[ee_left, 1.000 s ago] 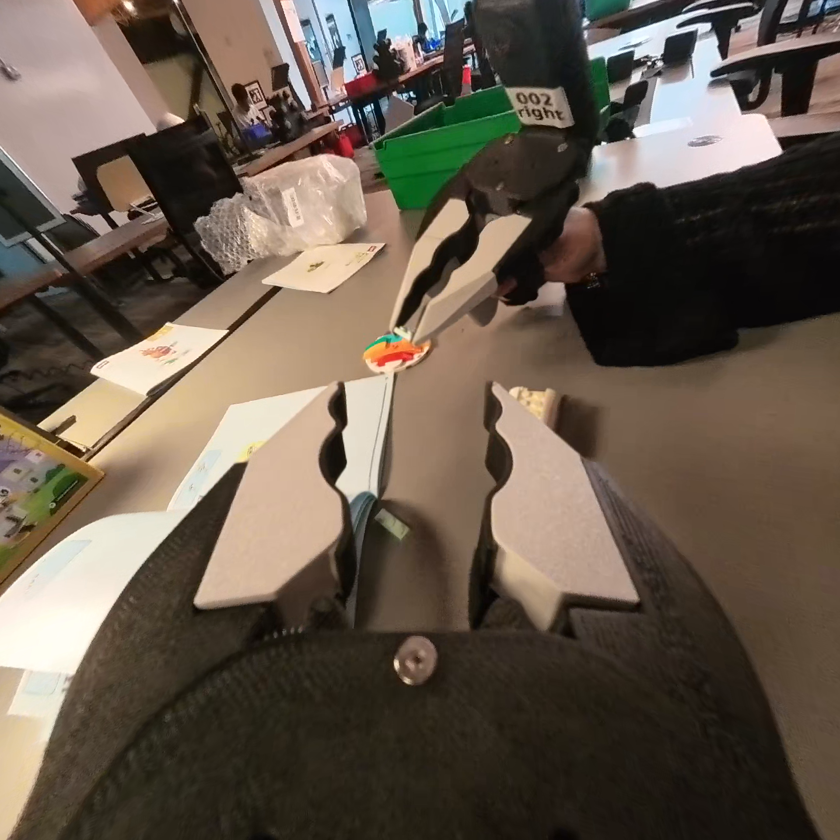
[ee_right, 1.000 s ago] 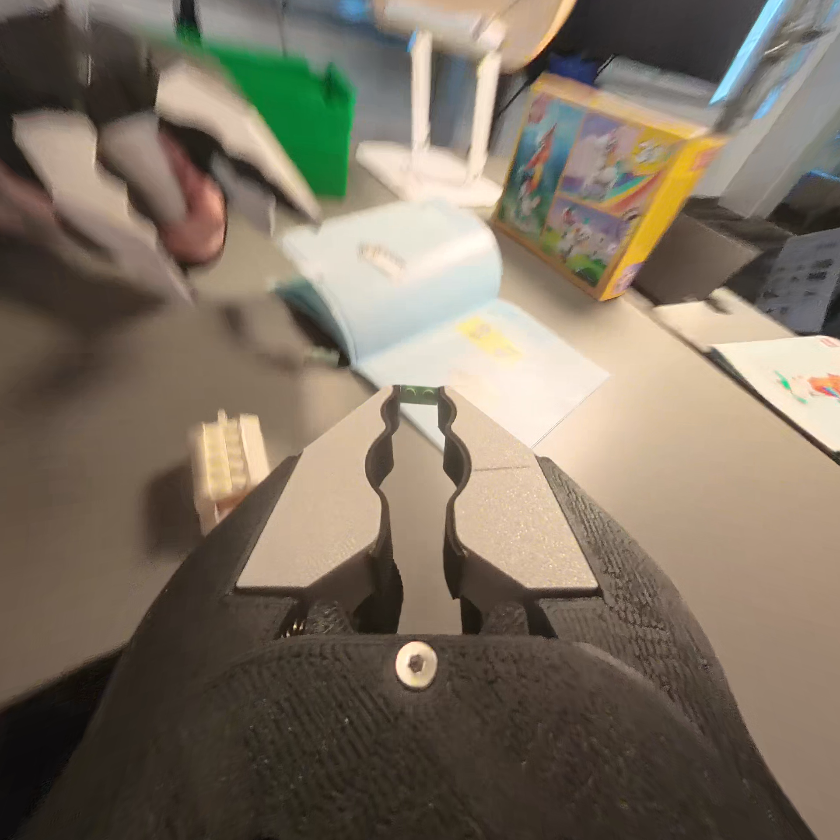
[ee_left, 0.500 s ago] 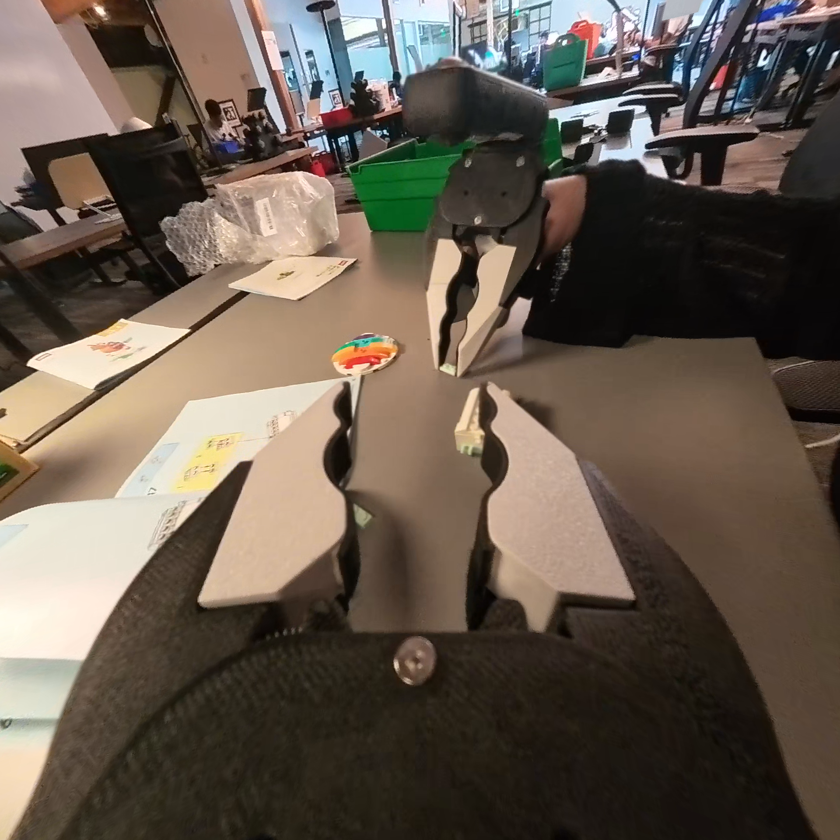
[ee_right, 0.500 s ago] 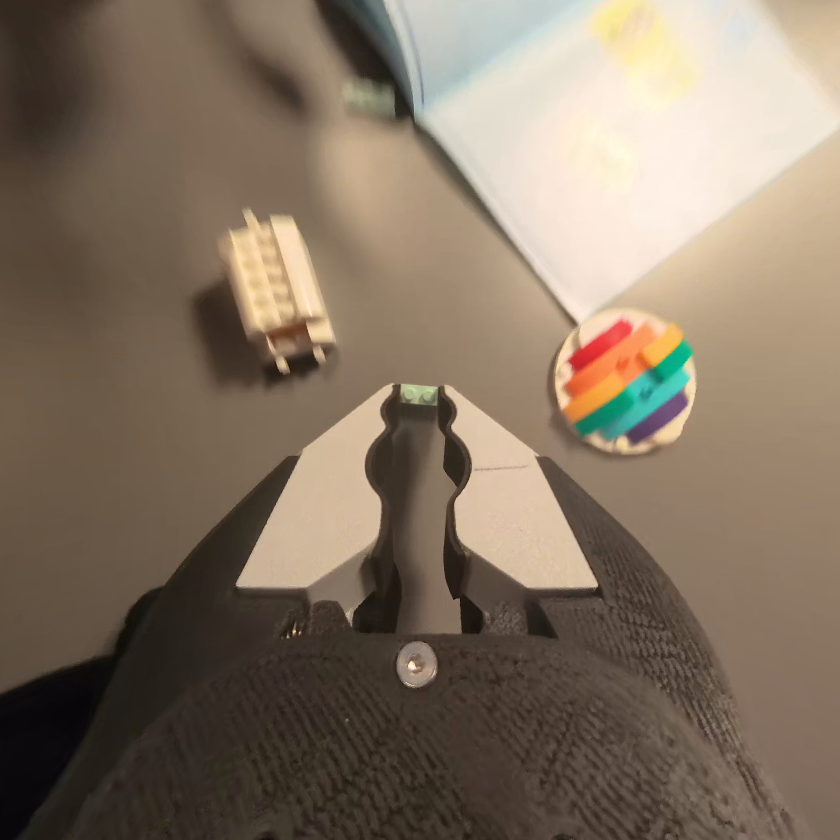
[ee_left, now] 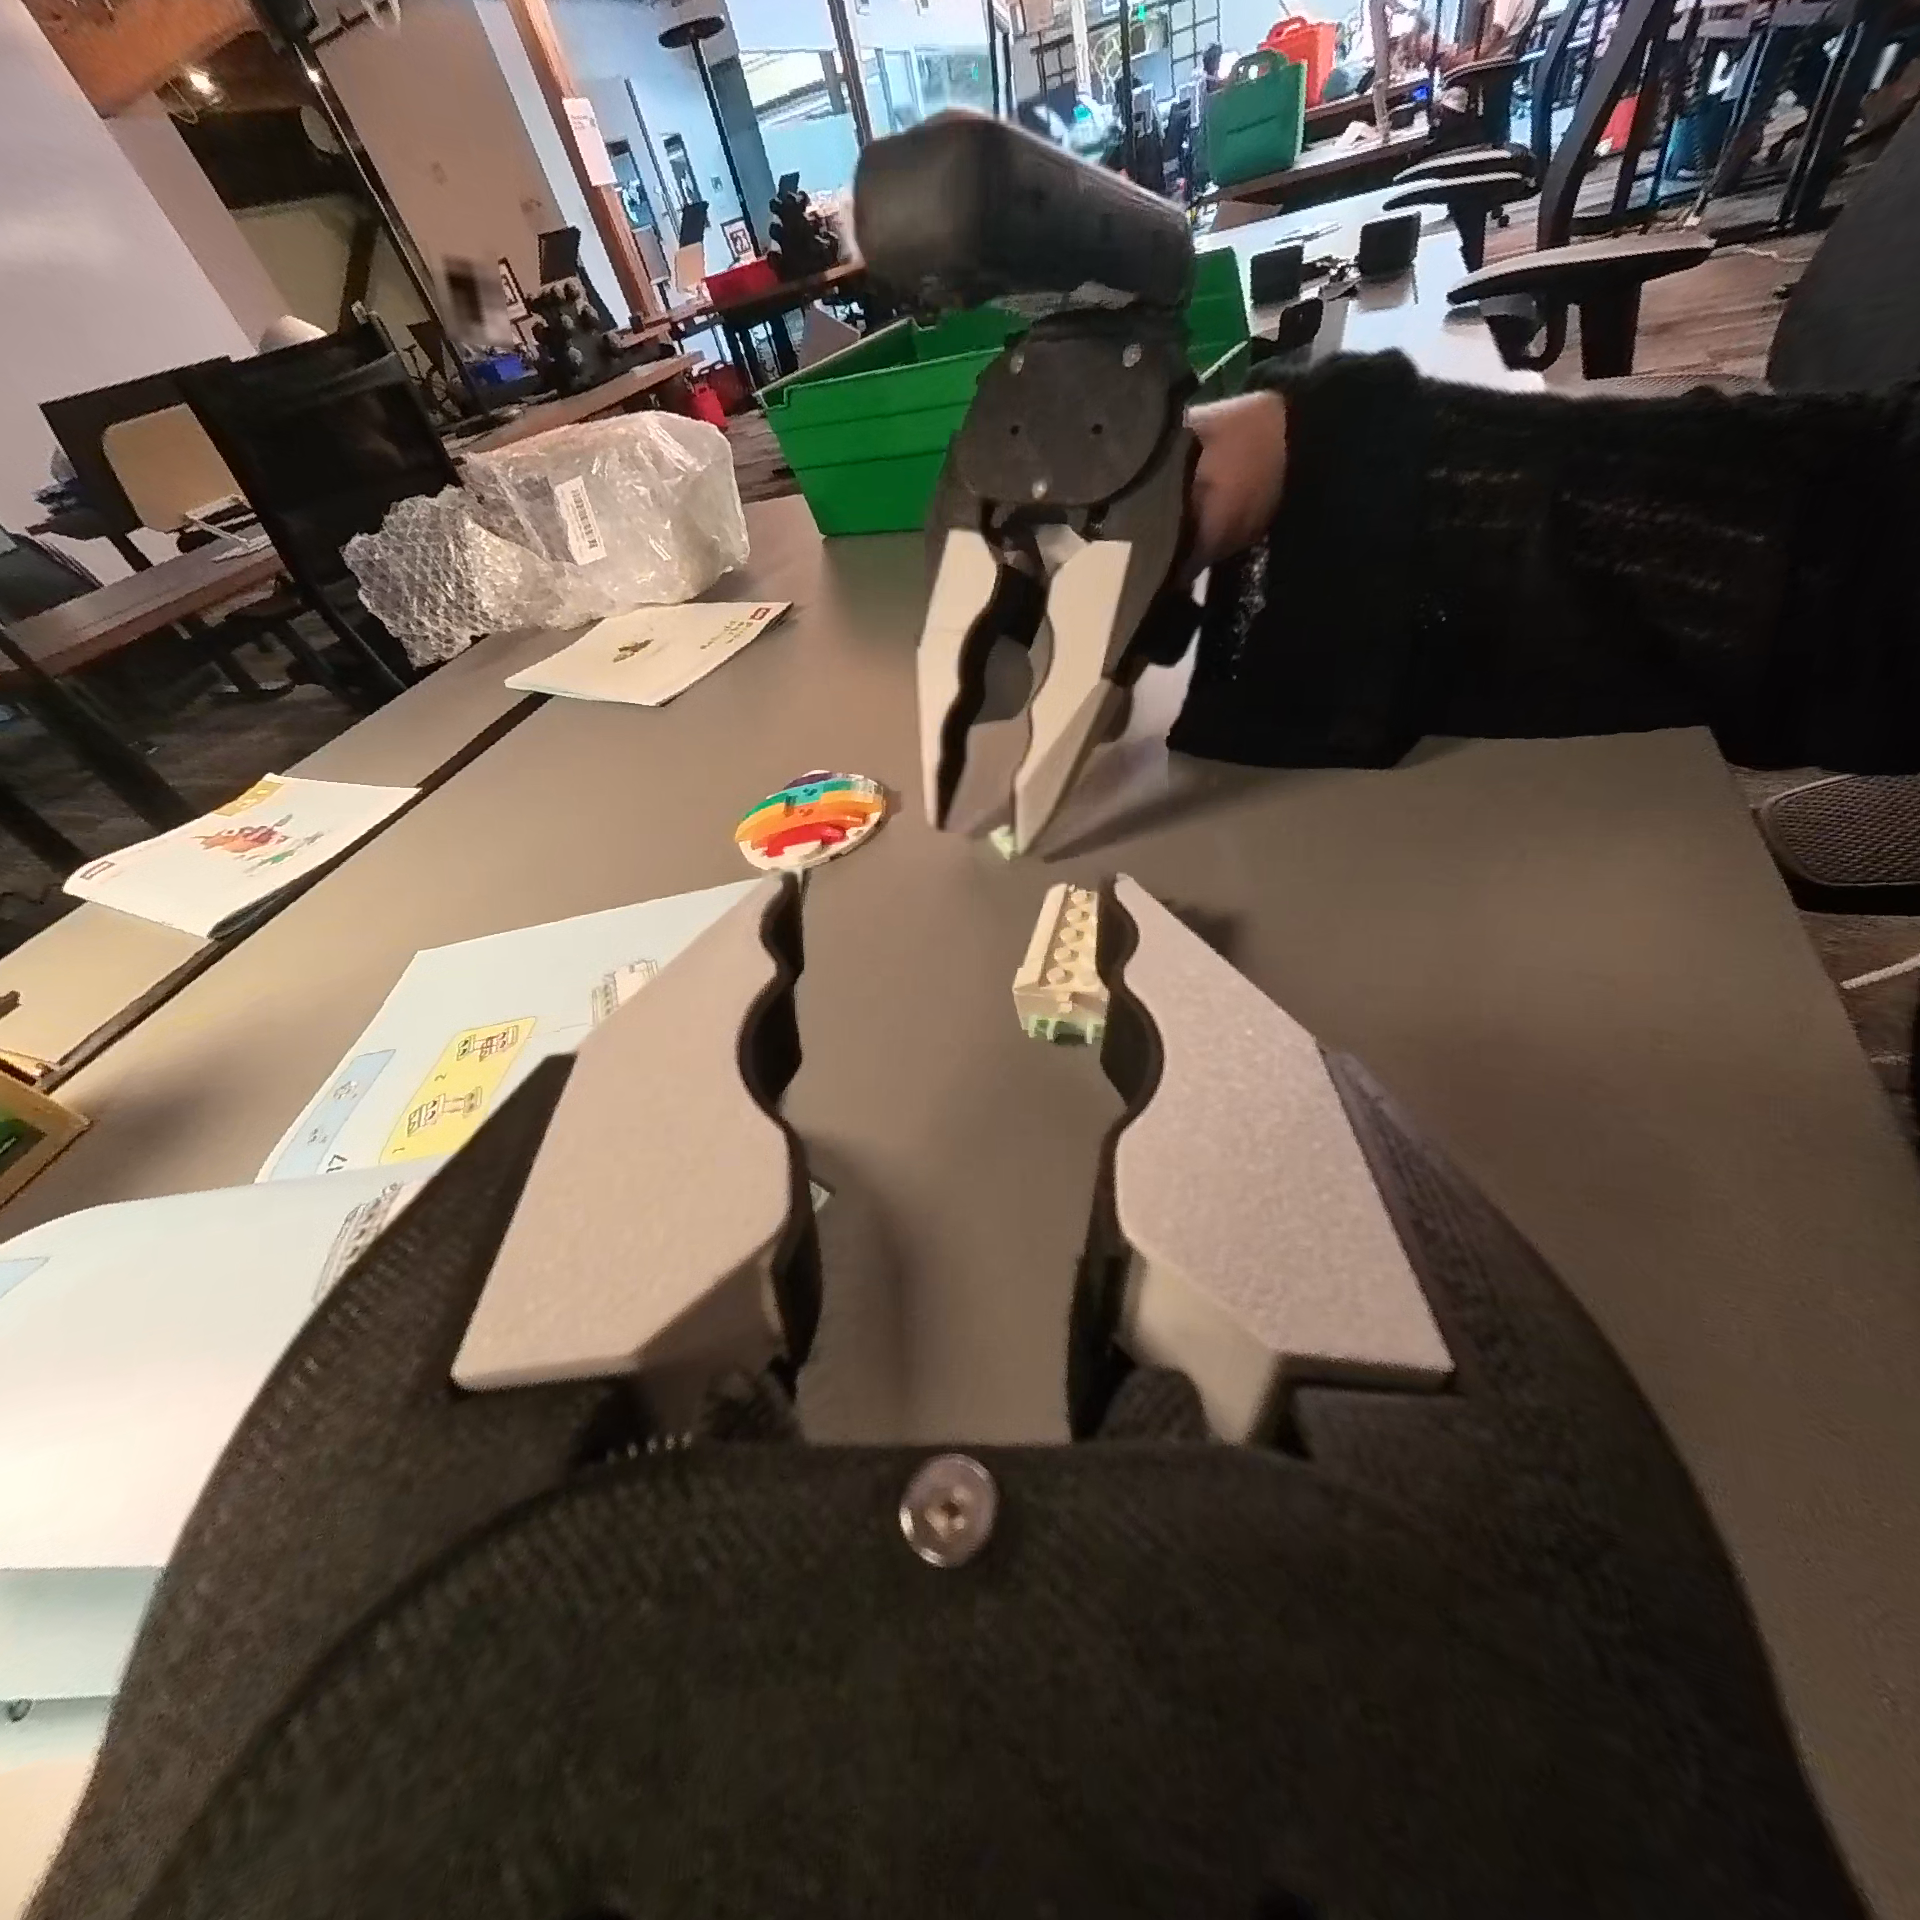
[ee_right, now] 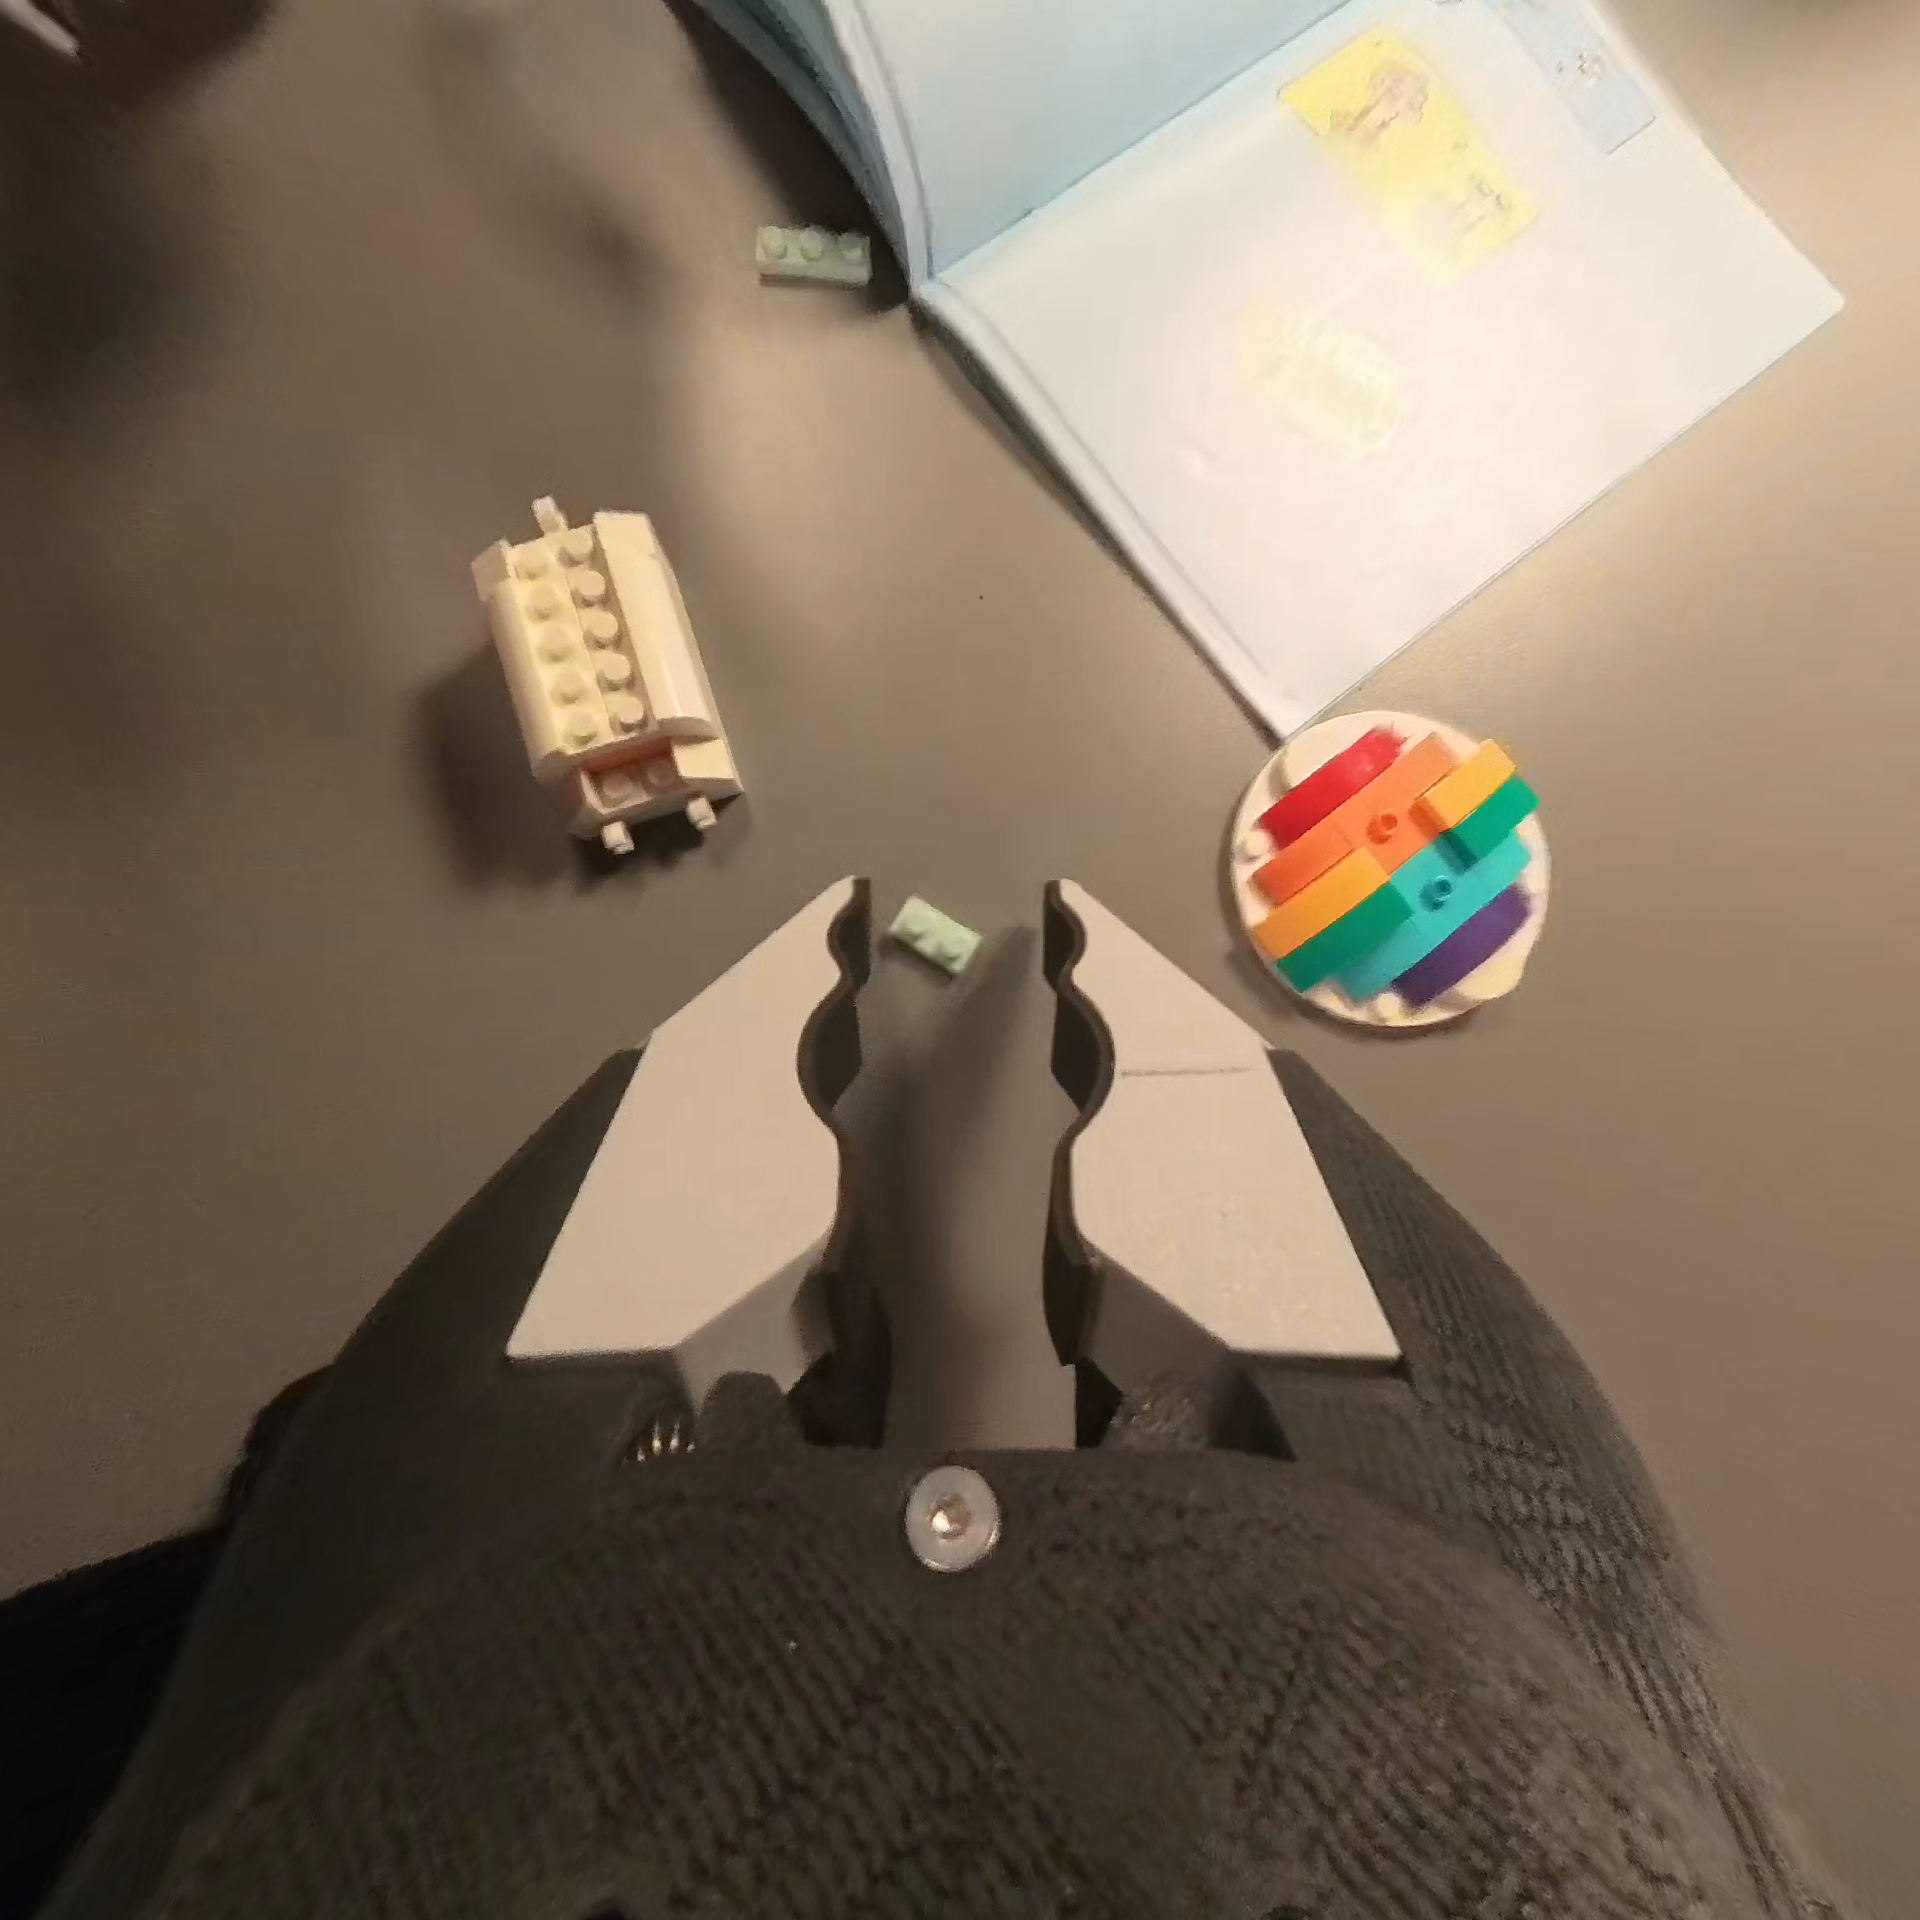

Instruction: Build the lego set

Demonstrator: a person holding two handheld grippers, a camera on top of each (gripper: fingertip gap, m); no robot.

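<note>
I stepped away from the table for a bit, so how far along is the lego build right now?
Done: a white studded brick block and a round rainbow-striped disc stand assembled but separate. In hand: nothing; the right gripper is open, with a small pale green plate lying on the grey table between its fingers. The left gripper is open and empty. Left: both green plates, including the one beside the open blue instruction booklet, remain loose.

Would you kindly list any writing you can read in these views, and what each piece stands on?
I do not quote writing; these bear it:
Open instruction booklet: small printed step marks.
Bubble-wrapped package: white sticker, too small to read.
White leaflet: too small.
Illustrated leaflet: too small.
</note>
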